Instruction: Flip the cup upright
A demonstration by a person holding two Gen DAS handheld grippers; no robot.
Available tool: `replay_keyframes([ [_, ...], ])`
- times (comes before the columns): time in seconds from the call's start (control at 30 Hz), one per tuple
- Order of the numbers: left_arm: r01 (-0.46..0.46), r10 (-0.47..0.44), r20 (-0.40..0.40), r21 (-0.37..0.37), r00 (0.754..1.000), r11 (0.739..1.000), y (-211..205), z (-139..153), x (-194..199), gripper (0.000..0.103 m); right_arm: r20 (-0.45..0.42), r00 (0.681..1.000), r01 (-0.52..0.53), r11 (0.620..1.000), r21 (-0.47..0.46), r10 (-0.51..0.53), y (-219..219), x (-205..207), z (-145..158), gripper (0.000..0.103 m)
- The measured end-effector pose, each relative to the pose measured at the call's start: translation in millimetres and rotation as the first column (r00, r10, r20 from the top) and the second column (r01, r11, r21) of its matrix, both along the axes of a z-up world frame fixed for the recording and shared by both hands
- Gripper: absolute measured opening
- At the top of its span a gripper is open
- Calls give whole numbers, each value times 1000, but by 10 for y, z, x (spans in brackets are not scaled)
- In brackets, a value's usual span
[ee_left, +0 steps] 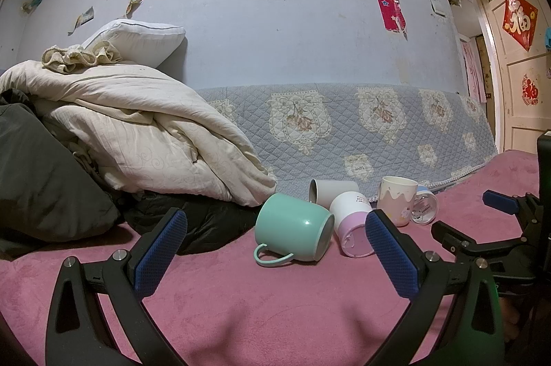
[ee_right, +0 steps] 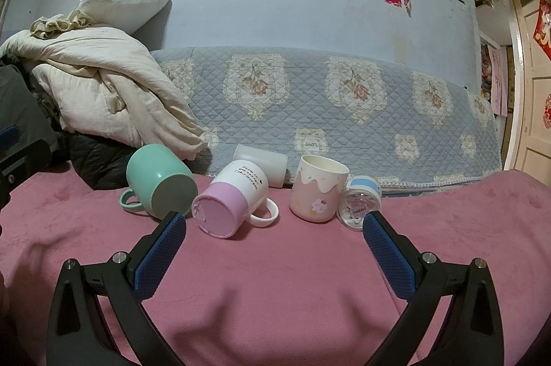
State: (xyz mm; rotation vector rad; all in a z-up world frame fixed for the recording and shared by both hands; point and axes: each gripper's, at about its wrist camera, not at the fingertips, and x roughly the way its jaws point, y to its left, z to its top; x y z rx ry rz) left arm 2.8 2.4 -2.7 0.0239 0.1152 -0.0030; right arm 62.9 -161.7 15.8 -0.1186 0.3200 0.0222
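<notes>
Several cups sit on a pink blanket. A mint green mug lies on its side, base toward me. A white and pink mug lies on its side beside it. A plain white cup lies behind them. A cream cup with a cake print stands upright. A clear cup with a blue band lies on its side at the right. My left gripper is open and empty, short of the green mug. My right gripper is open and empty, just short of the pink mug.
A pile of cream bedding and a dark jacket fill the left side. A quilted blue cover lines the wall behind the cups. A door stands at the right. The right gripper shows in the left wrist view.
</notes>
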Motion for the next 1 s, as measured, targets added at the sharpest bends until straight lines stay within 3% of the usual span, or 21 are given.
replay_keyframes([
  [1.0,0,0,0,1,1000,1000,1,-2,2,103,-10,1000,7,1000,7,-7,-38,2,-1,103],
])
